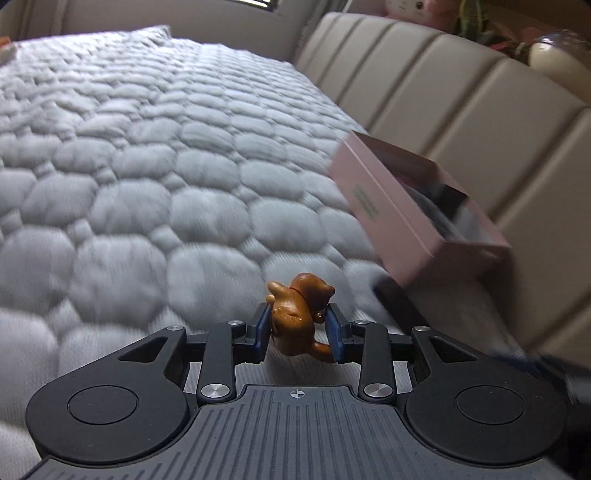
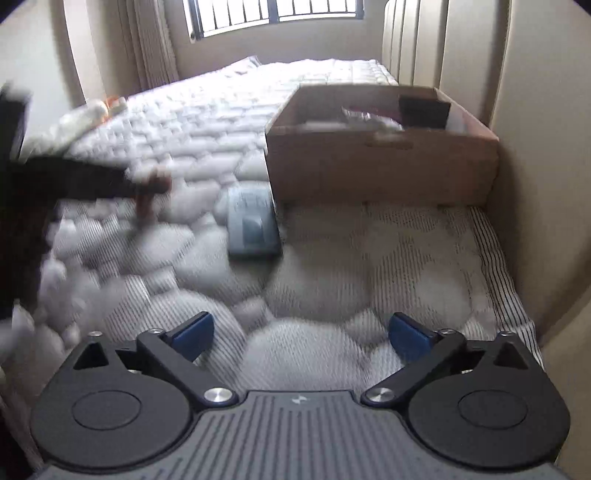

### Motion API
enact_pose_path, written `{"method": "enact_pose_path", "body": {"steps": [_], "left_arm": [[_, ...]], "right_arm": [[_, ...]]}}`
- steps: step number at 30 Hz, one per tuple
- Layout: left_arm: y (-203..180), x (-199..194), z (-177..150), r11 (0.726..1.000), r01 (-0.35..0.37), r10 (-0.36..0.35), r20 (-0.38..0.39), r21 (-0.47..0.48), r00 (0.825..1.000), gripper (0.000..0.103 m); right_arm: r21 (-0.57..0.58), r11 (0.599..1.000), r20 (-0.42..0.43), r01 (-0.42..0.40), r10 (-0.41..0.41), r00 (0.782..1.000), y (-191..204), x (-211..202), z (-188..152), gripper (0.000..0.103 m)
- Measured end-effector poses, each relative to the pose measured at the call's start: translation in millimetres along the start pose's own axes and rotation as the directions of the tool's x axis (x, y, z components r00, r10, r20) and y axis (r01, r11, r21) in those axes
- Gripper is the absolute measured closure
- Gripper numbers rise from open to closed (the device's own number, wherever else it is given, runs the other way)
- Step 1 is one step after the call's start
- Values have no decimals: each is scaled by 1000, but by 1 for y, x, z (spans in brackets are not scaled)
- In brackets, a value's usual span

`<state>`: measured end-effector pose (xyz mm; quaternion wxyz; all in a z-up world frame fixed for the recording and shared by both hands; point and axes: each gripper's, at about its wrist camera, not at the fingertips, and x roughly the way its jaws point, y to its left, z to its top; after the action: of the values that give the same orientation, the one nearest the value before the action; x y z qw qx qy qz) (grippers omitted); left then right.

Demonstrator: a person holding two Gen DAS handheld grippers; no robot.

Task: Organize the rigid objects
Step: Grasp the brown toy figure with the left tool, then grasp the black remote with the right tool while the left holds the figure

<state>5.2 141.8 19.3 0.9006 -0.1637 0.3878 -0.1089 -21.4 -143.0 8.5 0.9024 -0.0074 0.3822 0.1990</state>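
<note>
My left gripper [image 1: 298,332] is shut on a small brown animal figurine [image 1: 297,314] and holds it above the quilted mattress [image 1: 147,166]. An open pink cardboard box [image 1: 413,206] with dark items inside stands to its right against the padded wall. In the right wrist view, my right gripper [image 2: 301,338] is open and empty over the mattress [image 2: 332,277]. The box [image 2: 376,162] stands ahead of it at the right. The left gripper with the figurine [image 2: 147,192] shows blurred at the left. A grey-blue flat case [image 2: 253,225] lies on the mattress beside the box's near left corner.
A padded cream wall [image 1: 461,99] runs along the mattress's right side. Plush toys [image 1: 410,7] and a round object [image 1: 557,51] sit on the ledge above it. Soft items [image 2: 96,110] lie at the mattress's far left. A barred window [image 2: 277,14] is at the far end.
</note>
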Motion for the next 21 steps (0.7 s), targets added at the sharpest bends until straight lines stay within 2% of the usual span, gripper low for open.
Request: {"method": "enact_pose_path", "body": {"steps": [2, 3, 4, 5, 11, 14, 21], "left_arm": [[-4, -10, -12, 1000, 12, -12, -14, 2, 1000, 68], [-7, -14, -16, 1000, 8, -8, -17, 8, 1000, 68], [-9, -17, -20, 1000, 5, -5, -21, 16, 1000, 68], [-11, -20, -23, 1000, 6, -6, -26, 24, 1000, 68], [-14, -27, -30, 999, 44, -43, -64, 26, 997, 68], [-13, -28, -32, 998, 60, -58, -69, 19, 996, 68], [-16, -30, -34, 997, 78, -77, -71, 13, 994, 68]], "right_arm": [[30, 999, 21, -15, 15, 1000, 0, 1, 13, 26], [29, 999, 21, -20, 20, 1000, 2, 4, 20, 32], [21, 999, 24, -26, 26, 999, 5, 8, 27, 42], [10, 999, 27, -31, 31, 999, 8, 13, 34, 46], [-72, 997, 29, -26, 28, 999, 29, 47, 64, 47], [-60, 997, 0, -47, 47, 999, 31, 60, 73, 50], [-64, 995, -56, -74, 71, 996, 37, 71, 66, 54]]}}
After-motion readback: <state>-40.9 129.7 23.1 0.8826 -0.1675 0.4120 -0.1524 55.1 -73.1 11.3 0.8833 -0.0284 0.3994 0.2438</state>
